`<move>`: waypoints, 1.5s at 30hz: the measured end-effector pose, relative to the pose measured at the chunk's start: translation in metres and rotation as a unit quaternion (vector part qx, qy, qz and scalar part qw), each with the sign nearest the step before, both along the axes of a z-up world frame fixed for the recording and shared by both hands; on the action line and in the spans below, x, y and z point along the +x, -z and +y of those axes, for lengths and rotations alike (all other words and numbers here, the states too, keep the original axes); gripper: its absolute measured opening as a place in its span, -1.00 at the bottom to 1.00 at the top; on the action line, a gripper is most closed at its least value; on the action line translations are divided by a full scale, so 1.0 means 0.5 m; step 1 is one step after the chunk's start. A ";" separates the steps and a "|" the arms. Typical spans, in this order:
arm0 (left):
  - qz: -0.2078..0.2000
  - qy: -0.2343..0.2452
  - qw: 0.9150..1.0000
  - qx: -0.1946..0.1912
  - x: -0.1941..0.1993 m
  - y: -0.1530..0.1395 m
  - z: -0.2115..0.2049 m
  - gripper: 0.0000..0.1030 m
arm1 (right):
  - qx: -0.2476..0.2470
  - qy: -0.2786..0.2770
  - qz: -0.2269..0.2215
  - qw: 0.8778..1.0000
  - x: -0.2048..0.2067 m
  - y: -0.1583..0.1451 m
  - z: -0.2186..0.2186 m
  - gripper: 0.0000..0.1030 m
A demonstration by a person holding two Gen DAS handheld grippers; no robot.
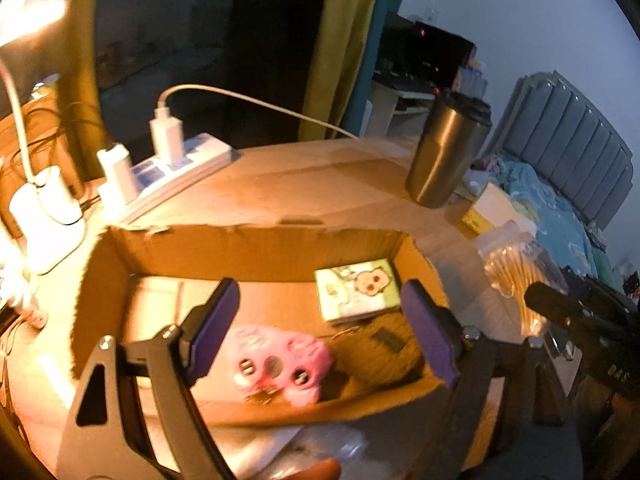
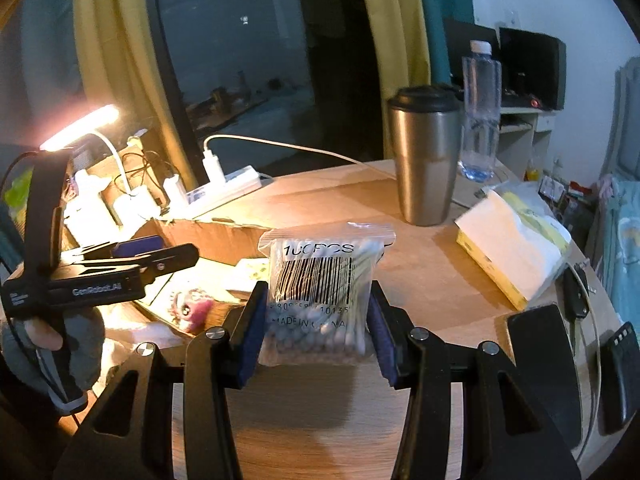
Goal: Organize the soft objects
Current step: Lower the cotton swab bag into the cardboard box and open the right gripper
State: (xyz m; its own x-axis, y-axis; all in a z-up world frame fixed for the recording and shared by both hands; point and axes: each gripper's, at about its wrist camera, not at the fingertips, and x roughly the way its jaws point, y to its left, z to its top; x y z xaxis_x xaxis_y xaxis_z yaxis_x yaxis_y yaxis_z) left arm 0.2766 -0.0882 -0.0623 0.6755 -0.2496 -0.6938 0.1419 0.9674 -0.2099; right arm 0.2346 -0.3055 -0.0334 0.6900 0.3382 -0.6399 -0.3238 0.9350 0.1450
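An open cardboard box (image 1: 256,246) lies on the table. Inside it are a pink soft toy (image 1: 282,362), a small tissue pack with a cartoon face (image 1: 356,290) and a brown knitted piece (image 1: 380,350). My left gripper (image 1: 324,330) is open and empty, hovering over the box above the pink toy. My right gripper (image 2: 316,330) has its pads on both sides of a clear bag of cotton swabs (image 2: 320,284) and holds it upright above the table. The bag also shows in the left wrist view (image 1: 516,276). The left gripper shows in the right wrist view (image 2: 160,258).
A steel tumbler (image 2: 426,160) and a water bottle (image 2: 480,116) stand at the back. A yellow-edged tissue pack (image 2: 508,252) lies at the right, with a car key (image 2: 578,296) and dark objects beyond it. A power strip (image 1: 176,168) and a lit lamp (image 1: 40,204) stand at the left.
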 end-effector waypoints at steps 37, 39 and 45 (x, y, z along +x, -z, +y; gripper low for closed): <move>-0.021 -0.101 0.995 -0.013 -0.134 0.010 0.349 0.64 | -0.046 -0.059 0.033 0.997 0.063 0.039 0.331 0.00; -0.021 -0.097 0.995 -0.019 -0.136 0.010 0.353 0.64 | -0.047 -0.059 0.037 0.996 0.068 0.044 0.336 0.12; -0.026 -0.093 0.995 -0.028 -0.150 0.003 0.355 0.64 | -0.048 -0.057 0.029 0.997 0.058 0.036 0.339 0.35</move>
